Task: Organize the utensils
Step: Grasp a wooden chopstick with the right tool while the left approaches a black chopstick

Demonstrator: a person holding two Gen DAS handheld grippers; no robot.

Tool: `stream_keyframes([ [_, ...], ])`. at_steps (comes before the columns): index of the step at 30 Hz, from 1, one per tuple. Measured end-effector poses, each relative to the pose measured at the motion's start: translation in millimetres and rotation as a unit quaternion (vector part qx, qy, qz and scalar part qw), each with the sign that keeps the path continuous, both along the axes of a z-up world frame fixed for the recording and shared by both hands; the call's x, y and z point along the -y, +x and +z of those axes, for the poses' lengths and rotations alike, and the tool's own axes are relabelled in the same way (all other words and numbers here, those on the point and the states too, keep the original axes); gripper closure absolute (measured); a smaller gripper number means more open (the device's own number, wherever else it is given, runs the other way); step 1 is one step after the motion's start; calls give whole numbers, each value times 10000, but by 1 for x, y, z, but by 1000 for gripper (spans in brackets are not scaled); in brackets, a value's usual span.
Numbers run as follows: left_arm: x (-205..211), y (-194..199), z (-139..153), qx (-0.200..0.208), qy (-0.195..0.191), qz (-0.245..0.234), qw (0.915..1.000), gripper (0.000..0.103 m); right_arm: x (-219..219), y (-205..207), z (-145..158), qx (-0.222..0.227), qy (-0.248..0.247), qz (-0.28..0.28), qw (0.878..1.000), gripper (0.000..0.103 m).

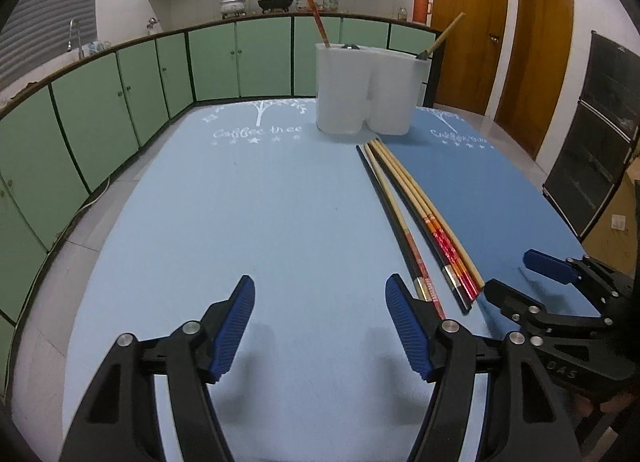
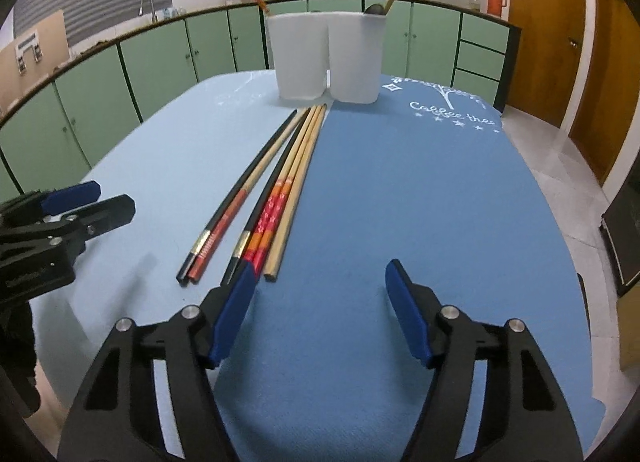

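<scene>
Here, my left gripper [image 1: 320, 326] and right gripper [image 2: 320, 314] hang with jaws apart, empty | chopsticks [image 2: 276, 189] lie bundled where the two blue mats meet | likely light, stiff, slippery; I'd pinch the patterned ends | tips point toward the white holder [image 2: 326, 55], long axis running away from me.
</scene>
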State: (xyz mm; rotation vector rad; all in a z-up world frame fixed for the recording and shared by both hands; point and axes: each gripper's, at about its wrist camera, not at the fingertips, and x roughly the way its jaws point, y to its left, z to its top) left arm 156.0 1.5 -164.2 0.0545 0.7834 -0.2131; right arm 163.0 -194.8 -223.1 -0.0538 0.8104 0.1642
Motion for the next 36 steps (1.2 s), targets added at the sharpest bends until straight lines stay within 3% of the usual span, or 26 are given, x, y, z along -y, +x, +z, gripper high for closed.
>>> stream_keyframes([
  [4,1,0,-2,-41,2,-10,10000,36,-4,4,-2,21,-107,-29,9999,41],
  [7,2,0,-3,-68,7,-34,10000,36,1,7,-3,-66,-45,-130,9999,48],
  [15,4,-1,-2,-99,-29,-97,9999,36,5,10,-4,-87,-101,-170,9998,48],
  [18,13,-3,-4,-154,-64,-230,9996,36,-2,13,-4,-74,-88,-54,9999,62],
  [20,19,-4,-4,-182,-69,-317,9993,36,-3,14,-5,-84,-26,13,10000,83],
  [22,25,-6,-6,-200,-69,-390,9990,36,0,14,-4,-112,54,57,9999,97],
  [36,43,-2,-26,-410,160,-474,9979,35,32,5,-5,-129,267,-218,9993,97],
])
